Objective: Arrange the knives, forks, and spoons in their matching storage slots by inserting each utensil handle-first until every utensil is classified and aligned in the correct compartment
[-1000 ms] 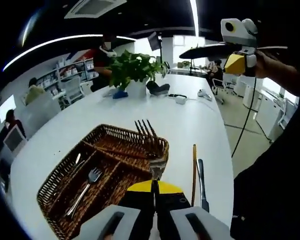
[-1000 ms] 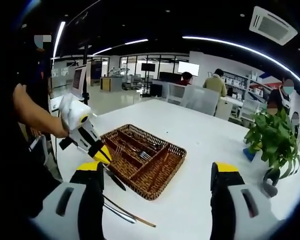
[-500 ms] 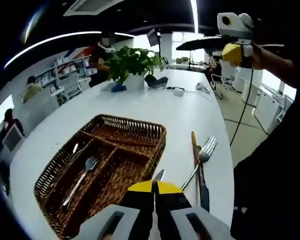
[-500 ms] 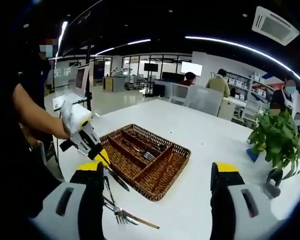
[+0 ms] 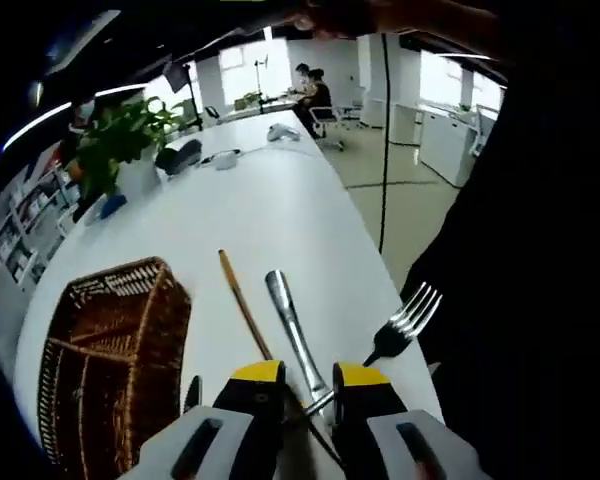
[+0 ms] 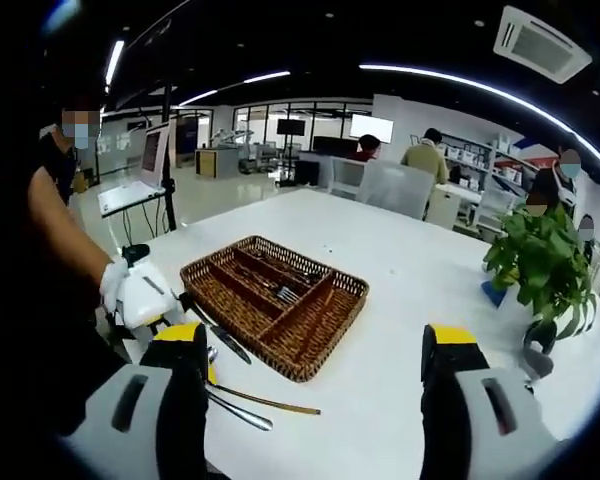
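**Left gripper at the loose cutlery; right gripper held wide above the table**

In the left gripper view, the left gripper (image 5: pixel 306 385) sits low over the white table (image 5: pixel 280 215), its yellow-tipped jaws a little apart with the handles of loose utensils running between them. A fork (image 5: pixel 400 328) lies near the table's edge, tines pointing away from the camera, its handle leading back into the gap between the jaws. Beside it lies a silver utensil (image 5: pixel 288 322), handle end away from the camera; whether it is a spoon or a knife cannot be told, as its working end is hidden. A long wooden-coloured stick (image 5: pixel 242 305) lies next to that. Whether the jaws actually grip anything is hard to say; they look slightly parted rather than pressed.

The wicker tray (image 5: pixel 105 350) stands to the left, apart from the loose pieces, near a potted plant (image 5: pixel 115 135).

In the right gripper view, the right gripper (image 6: pixel 315 375) is spread wide with nothing between its jaws. Beyond it the tray (image 6: pixel 335 300) shows its compartments, with a fork (image 6: pixel 286 294) lying inside one. The left gripper (image 6: pixel 145 305) shows at the left, held in a white-gloved hand (image 6: pixel 113 283) beside the tray, with the loose utensils (image 6: pixel 242 400) on the table next to it.
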The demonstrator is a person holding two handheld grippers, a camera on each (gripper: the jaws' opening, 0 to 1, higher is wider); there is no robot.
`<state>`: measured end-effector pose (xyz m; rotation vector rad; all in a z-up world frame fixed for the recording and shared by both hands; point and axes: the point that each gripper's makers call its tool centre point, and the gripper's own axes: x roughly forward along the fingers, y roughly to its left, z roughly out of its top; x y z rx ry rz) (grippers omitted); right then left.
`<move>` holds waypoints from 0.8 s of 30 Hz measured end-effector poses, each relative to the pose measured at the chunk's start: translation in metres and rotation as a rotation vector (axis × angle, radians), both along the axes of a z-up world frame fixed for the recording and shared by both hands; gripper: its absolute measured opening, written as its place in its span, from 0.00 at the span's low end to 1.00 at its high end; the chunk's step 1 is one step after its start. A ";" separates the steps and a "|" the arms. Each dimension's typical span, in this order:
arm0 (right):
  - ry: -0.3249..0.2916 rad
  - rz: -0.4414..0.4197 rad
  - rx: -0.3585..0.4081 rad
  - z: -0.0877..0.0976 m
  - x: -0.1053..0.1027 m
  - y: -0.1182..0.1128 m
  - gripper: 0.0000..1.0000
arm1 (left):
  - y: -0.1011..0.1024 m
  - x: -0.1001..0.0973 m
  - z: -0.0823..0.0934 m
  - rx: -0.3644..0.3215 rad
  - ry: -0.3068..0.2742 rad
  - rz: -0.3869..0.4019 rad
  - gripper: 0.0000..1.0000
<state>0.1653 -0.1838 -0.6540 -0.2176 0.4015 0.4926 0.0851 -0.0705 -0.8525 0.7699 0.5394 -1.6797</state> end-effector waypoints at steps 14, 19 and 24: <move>0.001 -0.009 -0.001 -0.002 -0.001 0.001 0.89 | 0.012 -0.025 -0.023 0.083 -0.134 -0.264 0.11; 0.004 -0.007 -0.005 -0.004 -0.003 0.000 0.88 | 0.010 -0.022 -0.024 0.098 -0.130 -0.292 0.10; 0.001 -0.001 -0.015 -0.003 -0.006 0.002 0.87 | 0.009 -0.020 -0.027 0.119 -0.097 -0.313 0.07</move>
